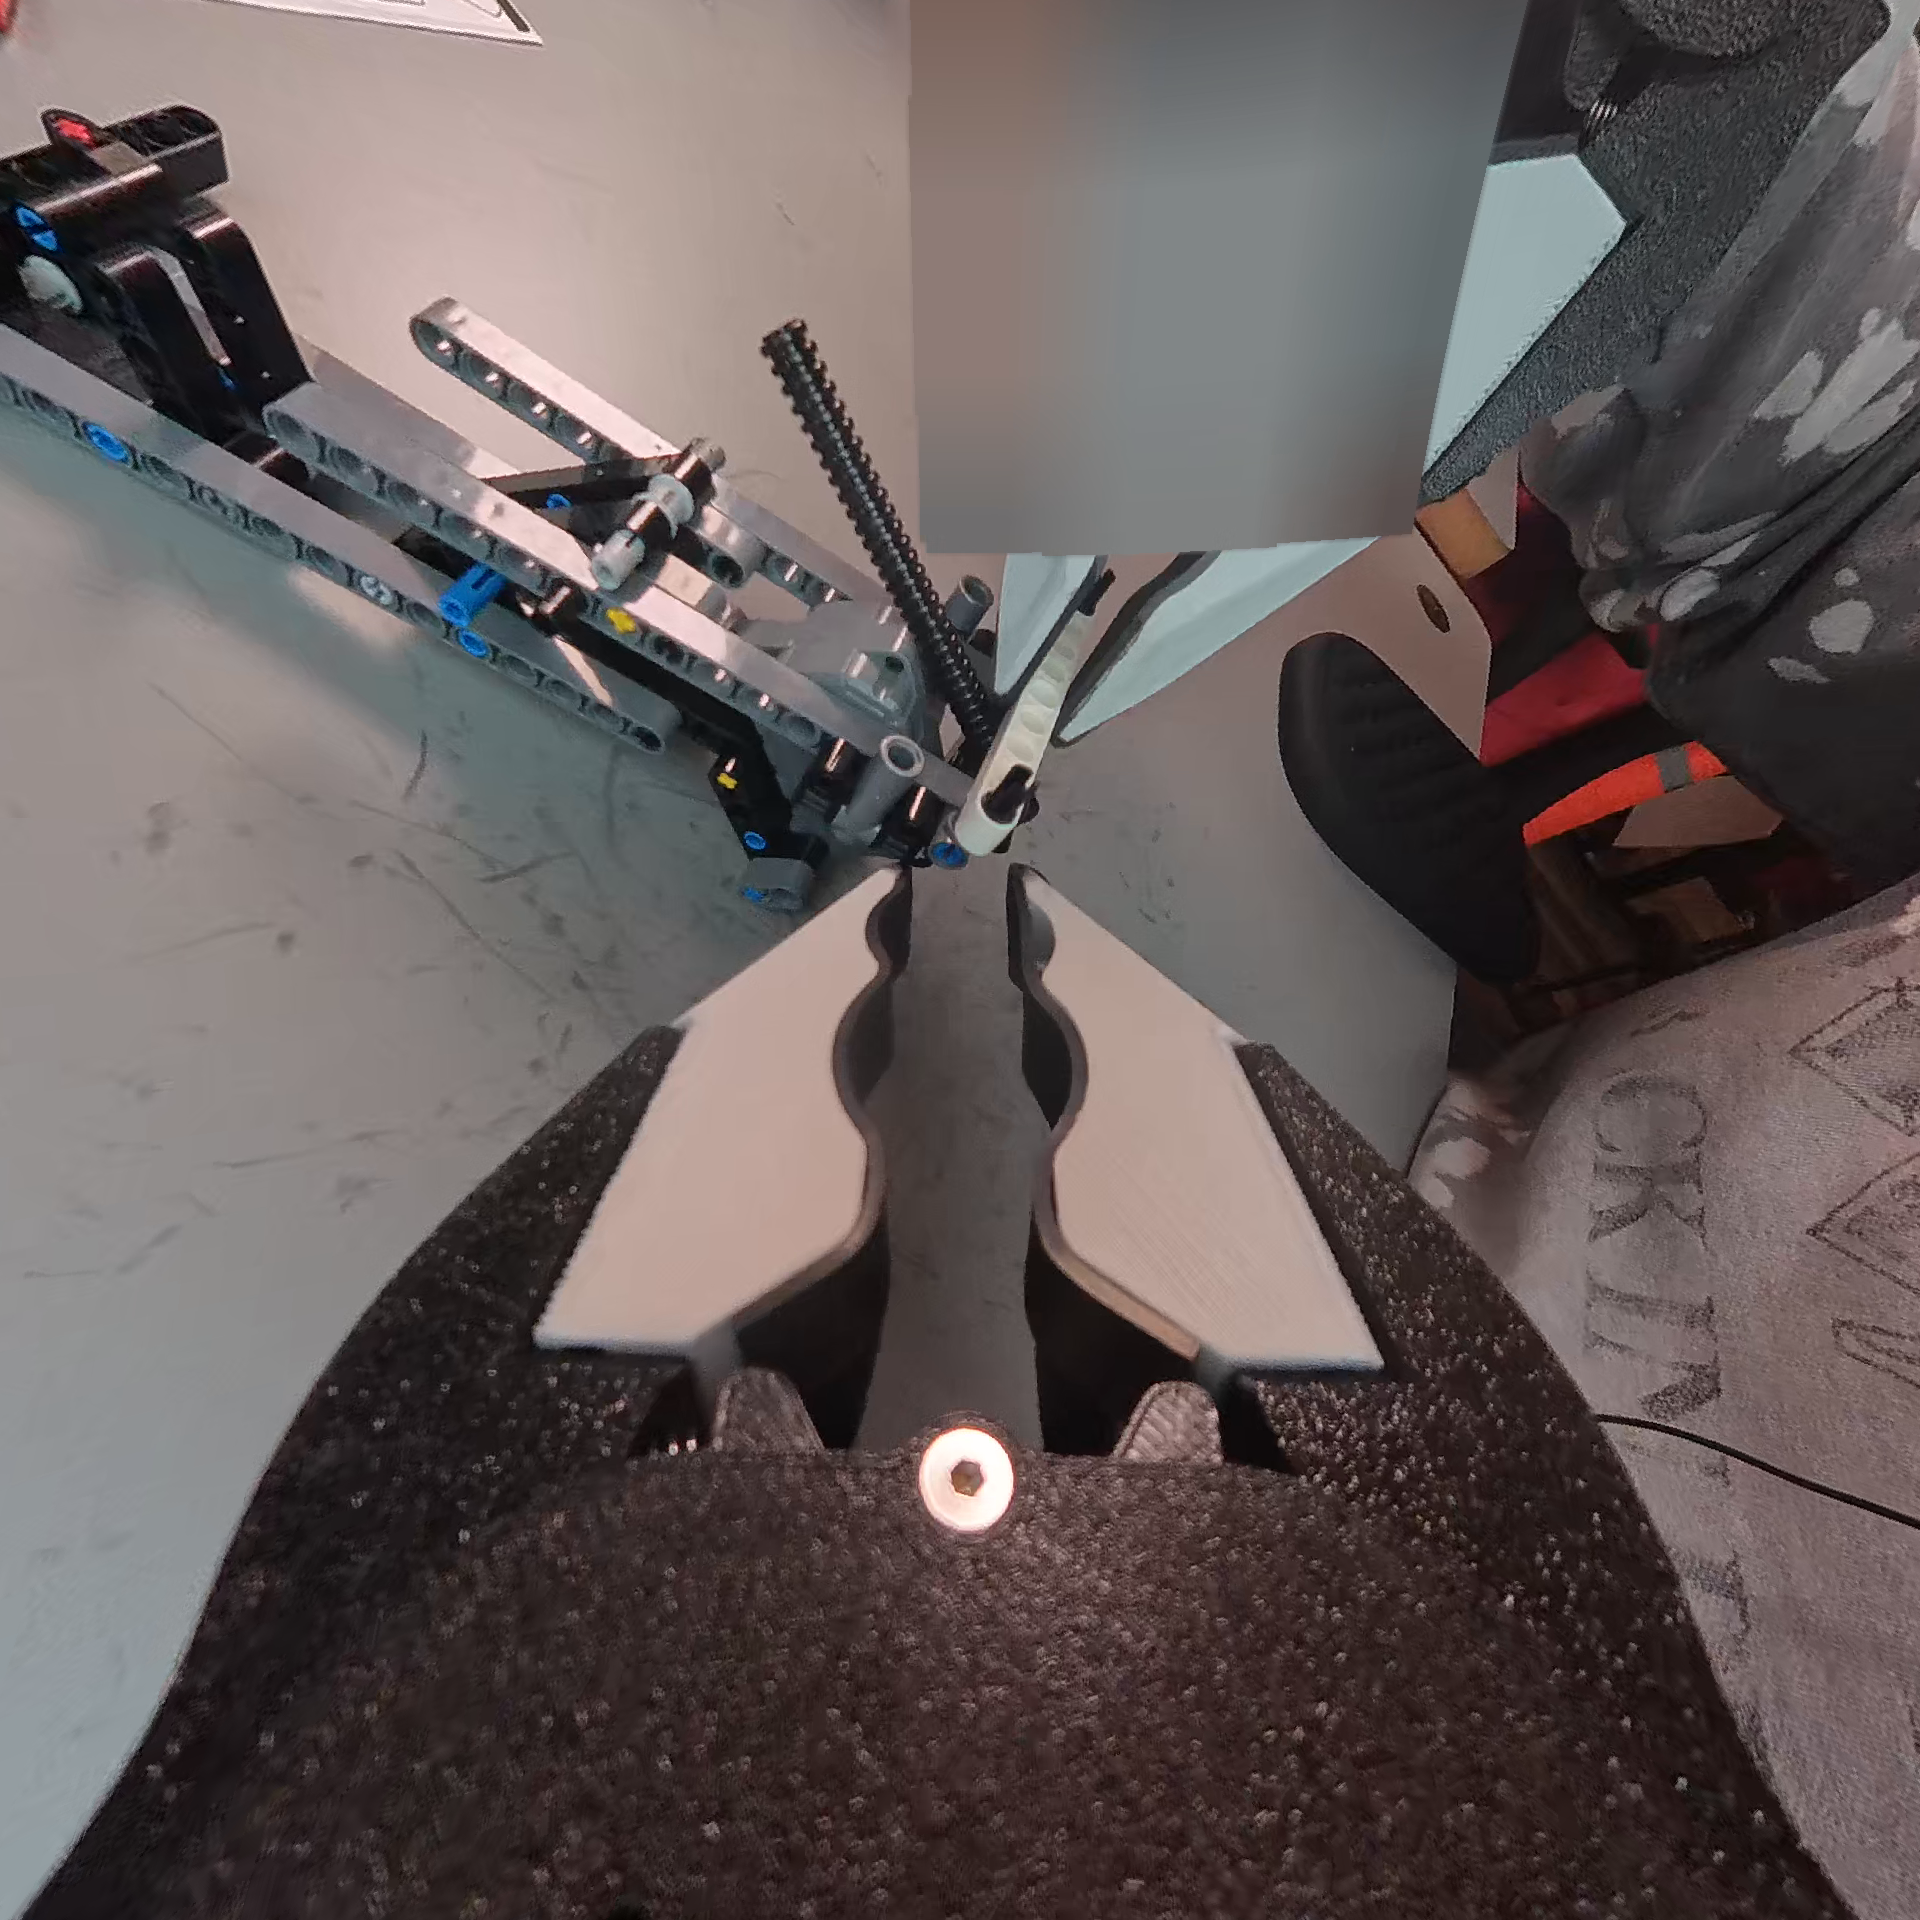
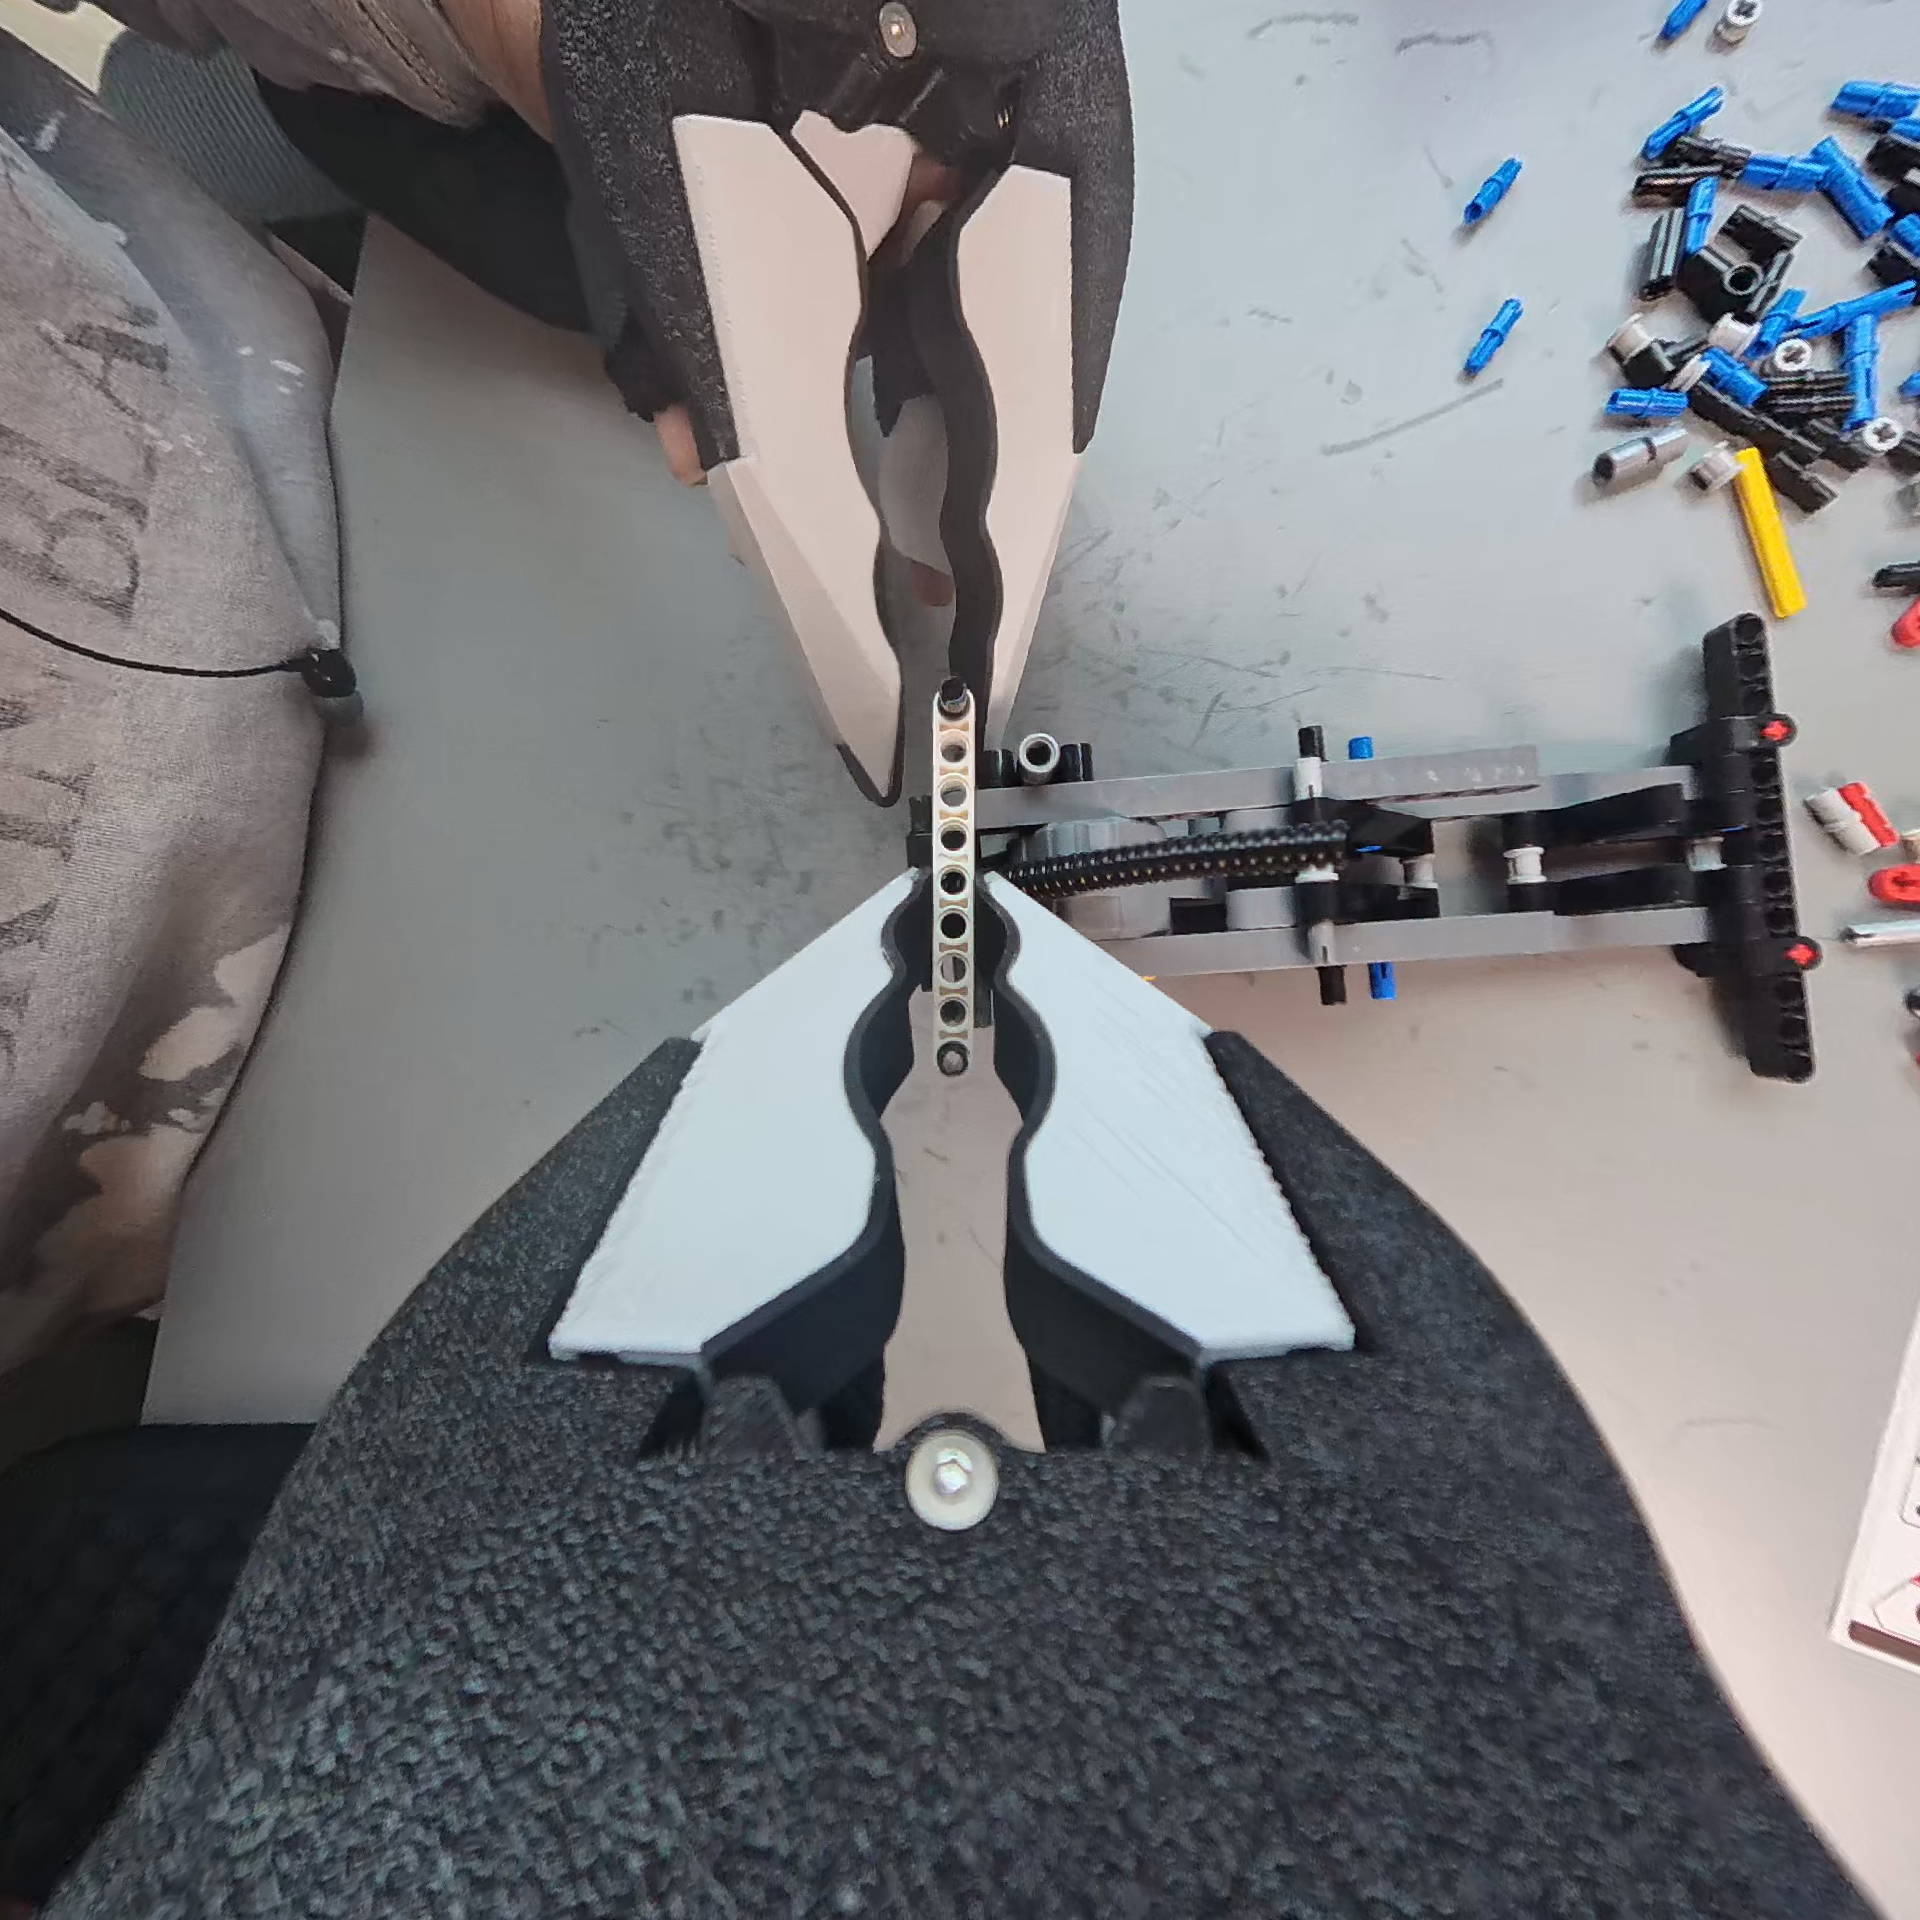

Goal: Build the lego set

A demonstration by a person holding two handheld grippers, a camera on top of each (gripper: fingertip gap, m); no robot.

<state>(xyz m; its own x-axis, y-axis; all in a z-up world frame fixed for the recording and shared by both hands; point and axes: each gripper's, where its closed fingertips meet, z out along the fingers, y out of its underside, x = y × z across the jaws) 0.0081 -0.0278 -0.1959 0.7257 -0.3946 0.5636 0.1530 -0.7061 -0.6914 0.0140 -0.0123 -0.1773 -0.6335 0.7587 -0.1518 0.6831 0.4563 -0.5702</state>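
Observation:
A long grey and black Technic frame (image 2: pixel 1455 774) with a black ribbed hose (image 2: pixel 1174 857) lies on the grey table (image 2: pixel 520 935). My right gripper (image 2: pixel 953 883) is shut on a white holed beam (image 2: pixel 953 790) at the frame's near end. The beam has a black pin in its far end. My left gripper (image 1: pixel 958 878) is open and empty. Its tips sit on either side of the beam's pinned end (image 1: pixel 997 821). It also shows in the right wrist view (image 2: pixel 935 753), reaching in from the top. The frame (image 1: pixel 520 540) and the hose (image 1: pixel 873 520) also show in the left wrist view.
A pile of blue and black pins (image 2: pixel 1787 291) lies at the back right, with a yellow axle (image 2: pixel 1766 540) and red parts (image 2: pixel 1860 816) near it. A booklet (image 2: pixel 1881 1558) lies at the right edge. A person's grey garment (image 2: pixel 125 623) and a black chair (image 1: pixel 1392 810) are past the table edge. My left and right fingertips are right by each other.

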